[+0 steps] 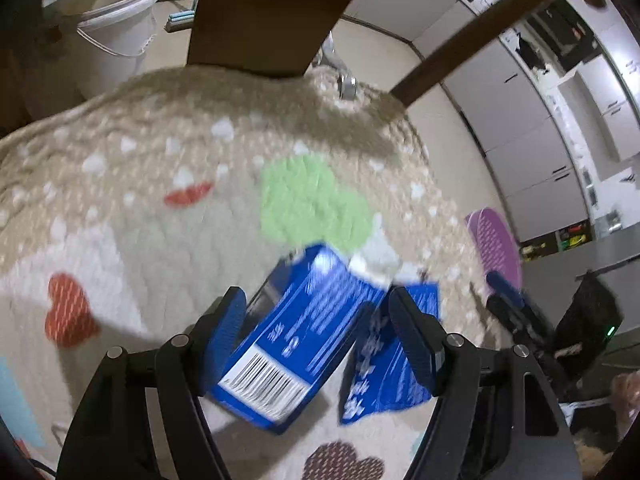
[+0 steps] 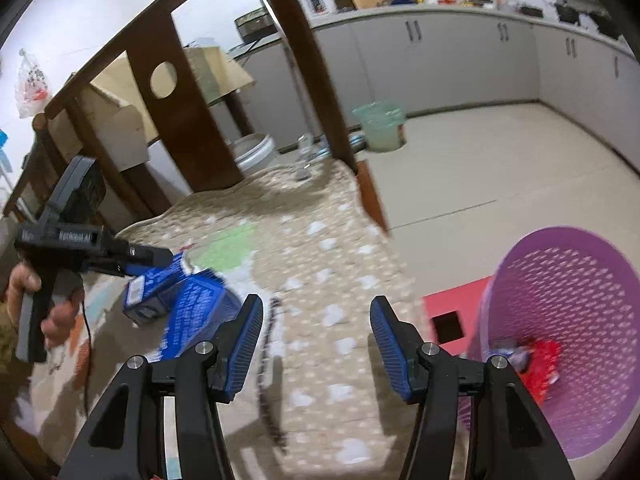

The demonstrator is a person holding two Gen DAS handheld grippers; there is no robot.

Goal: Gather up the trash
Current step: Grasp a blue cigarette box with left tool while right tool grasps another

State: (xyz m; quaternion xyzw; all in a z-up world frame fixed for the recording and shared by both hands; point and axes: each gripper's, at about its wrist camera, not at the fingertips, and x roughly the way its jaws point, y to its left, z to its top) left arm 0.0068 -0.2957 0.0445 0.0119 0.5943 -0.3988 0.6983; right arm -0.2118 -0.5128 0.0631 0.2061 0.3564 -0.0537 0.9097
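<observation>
While unpinched, blue carton between left claw fingers.

Floor: pale beige sheet covering, one seam visible.

Rug: beige, textured, with white, red, green and brown heart shapes; laid on floor under dark wooden chair legs.

Blue carton: flattened, lying on near rug, blurred.

Purple basket: perforated, tipped on its side at right of rug.

White bucket: on floor beyond rug, far left.

Green bin: standing on far floor.
</observation>
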